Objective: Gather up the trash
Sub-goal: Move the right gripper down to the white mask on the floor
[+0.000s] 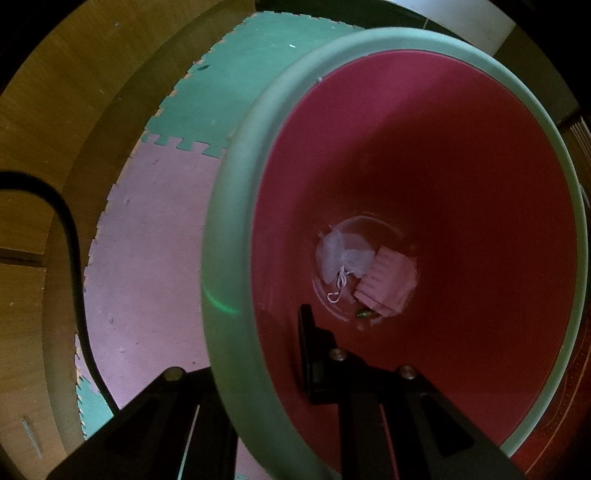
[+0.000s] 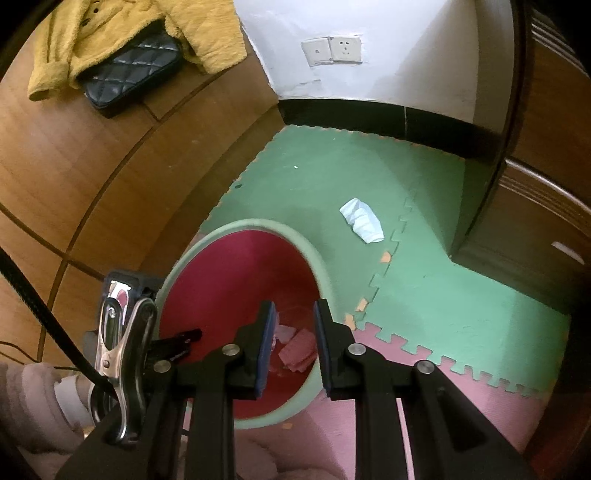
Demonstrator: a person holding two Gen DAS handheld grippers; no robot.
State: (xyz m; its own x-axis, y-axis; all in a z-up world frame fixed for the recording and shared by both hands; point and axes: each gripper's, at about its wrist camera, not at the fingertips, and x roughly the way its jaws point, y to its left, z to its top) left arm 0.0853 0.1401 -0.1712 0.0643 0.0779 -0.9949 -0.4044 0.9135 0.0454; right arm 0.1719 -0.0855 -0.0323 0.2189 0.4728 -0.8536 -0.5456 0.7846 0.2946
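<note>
A bin with a pale green rim [image 1: 236, 206] and red inside fills the left wrist view. At its bottom lie a white face mask [image 1: 341, 258] and pink paper [image 1: 386, 286]. My left gripper [image 1: 258, 354] is shut on the bin rim, one finger inside, one outside. In the right wrist view the bin [image 2: 314, 254] stands on the foam mat, with the pink paper [image 2: 299, 350] inside. My right gripper [image 2: 293, 343] is open and empty above the bin's mouth. A crumpled white tissue [image 2: 362, 219] lies on the green mat beyond the bin.
Green [image 2: 424, 258] and pink [image 2: 480, 406] foam mats cover the floor. A wooden desk [image 2: 92, 166] on the left carries a yellow garment [image 2: 147, 33] and a black quilted bag [image 2: 129, 70]. A wooden cabinet [image 2: 535, 221] stands right. A white wall with sockets [image 2: 332, 50] is behind.
</note>
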